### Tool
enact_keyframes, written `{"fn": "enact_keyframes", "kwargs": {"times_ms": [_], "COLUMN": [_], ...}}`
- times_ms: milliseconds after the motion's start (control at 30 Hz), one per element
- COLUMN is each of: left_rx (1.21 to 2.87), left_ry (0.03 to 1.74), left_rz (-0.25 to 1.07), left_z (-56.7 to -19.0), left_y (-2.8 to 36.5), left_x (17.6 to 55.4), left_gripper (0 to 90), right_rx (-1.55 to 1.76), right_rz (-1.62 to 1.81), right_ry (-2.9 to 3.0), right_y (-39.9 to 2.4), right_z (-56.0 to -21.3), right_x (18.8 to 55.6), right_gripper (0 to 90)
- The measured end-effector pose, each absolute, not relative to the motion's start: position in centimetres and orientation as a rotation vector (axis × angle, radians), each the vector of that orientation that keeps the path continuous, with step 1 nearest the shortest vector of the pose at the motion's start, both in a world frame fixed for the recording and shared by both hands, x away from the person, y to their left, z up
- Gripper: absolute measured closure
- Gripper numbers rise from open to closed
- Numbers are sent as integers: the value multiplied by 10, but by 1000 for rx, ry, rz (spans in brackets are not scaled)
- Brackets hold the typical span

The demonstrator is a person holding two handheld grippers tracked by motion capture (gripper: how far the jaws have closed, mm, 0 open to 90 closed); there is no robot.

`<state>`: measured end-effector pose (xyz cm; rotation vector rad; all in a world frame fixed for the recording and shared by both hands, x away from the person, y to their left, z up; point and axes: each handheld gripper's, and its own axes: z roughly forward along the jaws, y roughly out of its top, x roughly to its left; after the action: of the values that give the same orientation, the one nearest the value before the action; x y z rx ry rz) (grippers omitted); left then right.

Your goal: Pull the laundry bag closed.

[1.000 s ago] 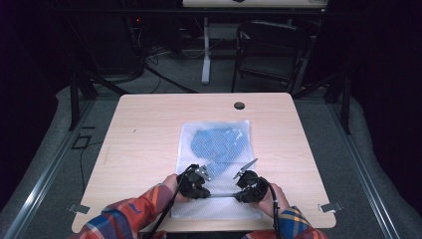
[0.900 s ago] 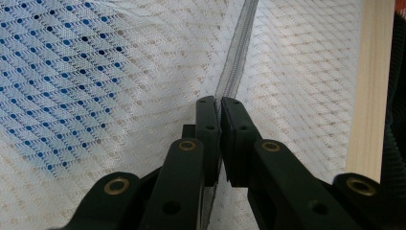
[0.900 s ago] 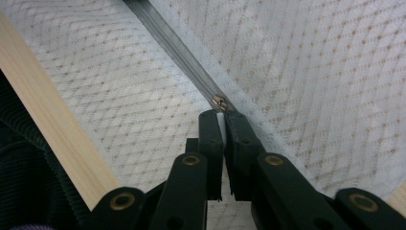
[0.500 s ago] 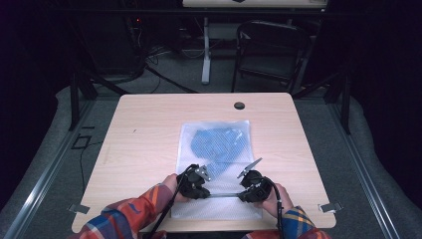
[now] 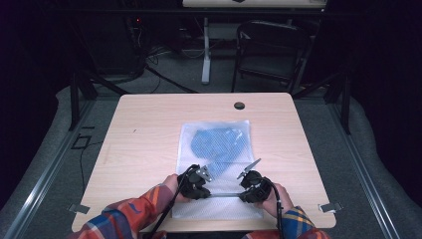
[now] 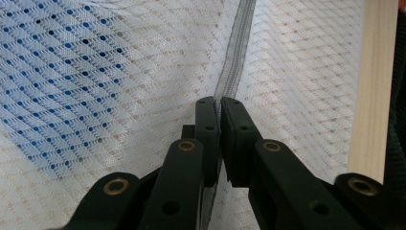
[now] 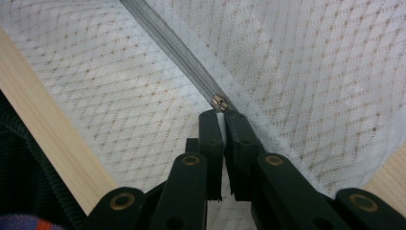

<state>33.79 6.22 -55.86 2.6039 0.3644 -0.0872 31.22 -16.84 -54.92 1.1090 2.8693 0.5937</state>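
Mesh laundry bag point(image 5: 215, 149) lies flat mid-table point(image 5: 149, 129) with a blue garment point(image 5: 219, 145) inside. Left gripper point(image 6: 219, 103) is clamped on the zipper tape point(image 6: 234, 52), likely anchoring it, while the right gripper point(image 7: 221, 115) is pinched shut on the zipper pull point(image 7: 219, 102), seemingly ready to slide it.

Mesh bag point(image 5: 214, 149) on wooden table point(image 5: 144, 129)

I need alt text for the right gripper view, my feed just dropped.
The right gripper, its black jaws shut, pinches the small metal zipper pull at the end of a grey zipper running diagonally across a white mesh bag. The bag lies on a light wooden table.
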Motion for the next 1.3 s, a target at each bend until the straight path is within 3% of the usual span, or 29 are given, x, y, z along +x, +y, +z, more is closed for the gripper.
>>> {"fn": "enact_keyframes", "kwargs": {"times_ms": [467, 1300], "left_rx": [2549, 2545], "left_ry": [338, 325], "left_rz": [-3, 5], "left_z": [-562, -563], "left_y": [27, 28], "left_x": [336, 335], "left_gripper": [887, 900], "right_rx": [1120, 1135], "right_rz": [608, 595], "right_ry": [2877, 2871], "right_y": [-170, -177], "right_z": [-552, -549], "right_x": [314, 315], "right_gripper": [867, 868]}}
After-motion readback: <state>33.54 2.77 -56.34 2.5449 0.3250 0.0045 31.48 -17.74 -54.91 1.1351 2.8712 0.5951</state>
